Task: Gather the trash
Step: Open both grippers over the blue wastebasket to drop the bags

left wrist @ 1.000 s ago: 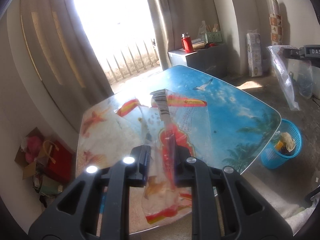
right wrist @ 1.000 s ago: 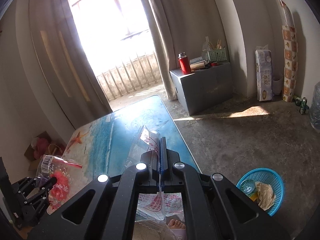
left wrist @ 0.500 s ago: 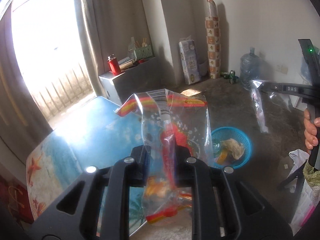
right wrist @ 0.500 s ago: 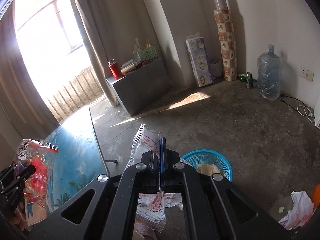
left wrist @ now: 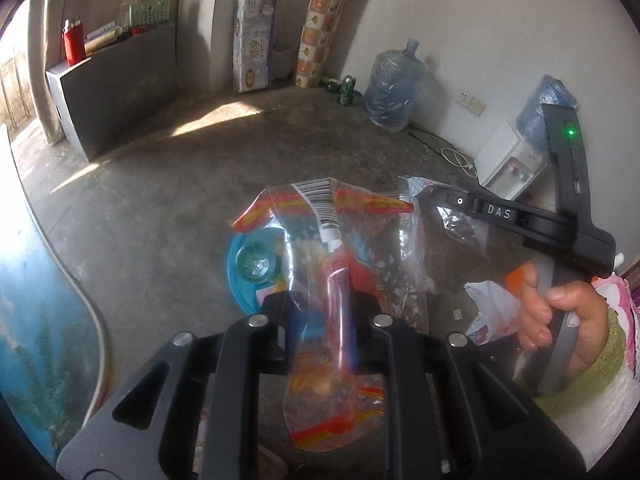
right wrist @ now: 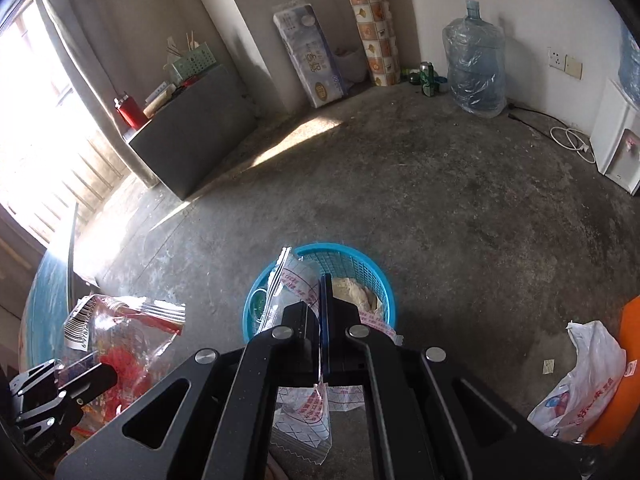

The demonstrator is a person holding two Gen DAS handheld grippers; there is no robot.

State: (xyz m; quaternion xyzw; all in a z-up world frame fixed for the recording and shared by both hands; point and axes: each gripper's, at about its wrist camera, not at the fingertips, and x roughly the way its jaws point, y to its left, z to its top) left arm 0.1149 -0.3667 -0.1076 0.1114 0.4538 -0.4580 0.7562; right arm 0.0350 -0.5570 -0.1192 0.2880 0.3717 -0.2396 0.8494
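Note:
My left gripper [left wrist: 332,300] is shut on a clear snack bag with red and orange print and a barcode strip [left wrist: 332,236]. The bag hangs over a blue mesh waste basket [left wrist: 240,268] on the floor. In the right wrist view my right gripper [right wrist: 322,304] is shut on a clear wrapper with red lettering [right wrist: 294,284], held right above the same basket [right wrist: 360,268], which holds crumpled paper and a clear lid. The left gripper [right wrist: 102,374] and its bag [right wrist: 120,328] show at lower left there. The right gripper [left wrist: 448,200] shows at right in the left wrist view, gripped by a hand [left wrist: 560,320].
The blue beach-print table edge [left wrist: 60,320] lies at left. A white plastic bag [right wrist: 580,384] sits on the concrete floor at right. Farther off stand a grey cabinet [right wrist: 192,148], a water jug [right wrist: 474,72], a tissue pack [right wrist: 312,60] and a white dispenser [right wrist: 616,148].
Both grippers swung right, away from the table, and tilted down with their bags still held. The basket now lies directly under them instead of off to the right.

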